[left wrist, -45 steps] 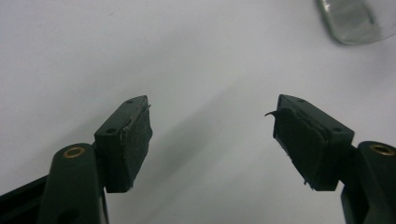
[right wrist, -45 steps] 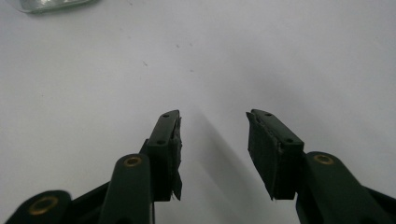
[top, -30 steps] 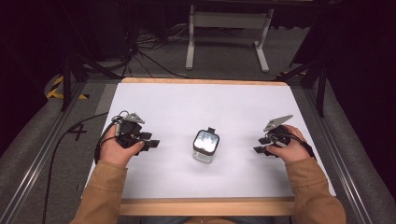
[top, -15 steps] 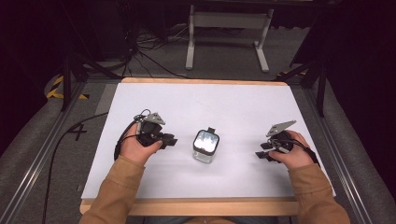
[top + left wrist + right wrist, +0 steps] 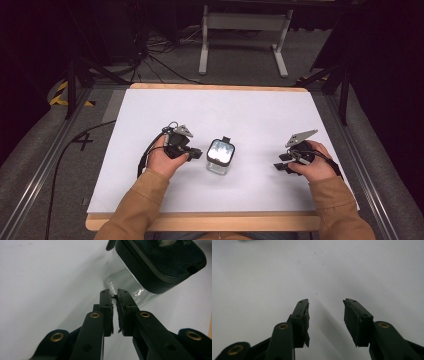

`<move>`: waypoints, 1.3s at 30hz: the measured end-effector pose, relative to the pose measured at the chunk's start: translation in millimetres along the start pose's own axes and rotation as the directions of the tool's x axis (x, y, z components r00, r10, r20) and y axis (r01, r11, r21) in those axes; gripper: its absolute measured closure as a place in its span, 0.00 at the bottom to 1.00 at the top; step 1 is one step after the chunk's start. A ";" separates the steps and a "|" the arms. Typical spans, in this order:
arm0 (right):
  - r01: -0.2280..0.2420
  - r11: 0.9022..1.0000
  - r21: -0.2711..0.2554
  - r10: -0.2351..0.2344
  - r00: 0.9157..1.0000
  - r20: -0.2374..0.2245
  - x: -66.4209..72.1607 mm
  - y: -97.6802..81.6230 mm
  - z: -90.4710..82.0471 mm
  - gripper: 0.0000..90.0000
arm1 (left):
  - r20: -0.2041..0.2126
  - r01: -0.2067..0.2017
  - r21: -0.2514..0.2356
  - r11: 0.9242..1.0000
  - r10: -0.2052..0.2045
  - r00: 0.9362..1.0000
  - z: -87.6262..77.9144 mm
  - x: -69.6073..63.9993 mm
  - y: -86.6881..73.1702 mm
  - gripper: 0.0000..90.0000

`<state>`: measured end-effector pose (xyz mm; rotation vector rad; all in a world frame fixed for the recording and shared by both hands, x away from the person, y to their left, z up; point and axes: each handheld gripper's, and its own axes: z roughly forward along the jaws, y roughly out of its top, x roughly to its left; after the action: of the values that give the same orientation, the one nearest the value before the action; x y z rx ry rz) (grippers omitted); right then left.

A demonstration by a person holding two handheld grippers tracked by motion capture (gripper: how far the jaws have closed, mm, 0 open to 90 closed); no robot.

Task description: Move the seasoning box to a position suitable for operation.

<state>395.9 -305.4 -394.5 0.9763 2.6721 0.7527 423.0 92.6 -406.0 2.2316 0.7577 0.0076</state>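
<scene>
A small clear glass jar [image 5: 220, 156] with a black lid stands near the middle of the white table [image 5: 225, 110]. My left gripper [image 5: 197, 154] lies just left of it, pointing at it. In the left gripper view the jar [image 5: 130, 285] stands right beyond the fingertips of the left gripper [image 5: 113, 293]. Its jaws have just been closing and now stand together with nothing between them. My right gripper [image 5: 279, 168] rests on the table well to the right of the jar. In the right gripper view the right gripper [image 5: 325, 302] is open over bare white surface.
A grey metal stand [image 5: 245, 30] and loose cables [image 5: 150, 55] lie on the floor beyond the table's far edge. Dark rails run along both sides. A black cable [image 5: 65, 150] trails off the table's left edge from the left gripper.
The left hand has moved right, up close to the jar, and its jaws have come together. The right hand has kept still.
</scene>
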 end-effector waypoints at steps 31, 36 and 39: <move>-0.001 1.000 0.011 0.001 1.000 -0.009 0.1 -0.4 3.1 0.61 | 0.085 -0.090 0.107 0.990 0.081 0.993 22.1 -27.4 8.8 0.94; -0.002 1.000 0.016 0.003 1.000 -0.007 -0.5 -0.9 3.8 0.61 | 0.095 -0.090 0.110 0.990 0.080 0.992 22.1 -27.2 8.7 0.92; -0.004 1.000 0.013 0.004 1.000 -0.008 -0.3 -0.8 3.1 0.61 | 0.091 -0.088 0.100 0.991 0.079 0.993 20.3 -26.3 8.5 0.90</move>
<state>396.8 -304.9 -397.6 0.9843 2.6862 0.7428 410.4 60.8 -408.8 2.3445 0.6303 -0.0890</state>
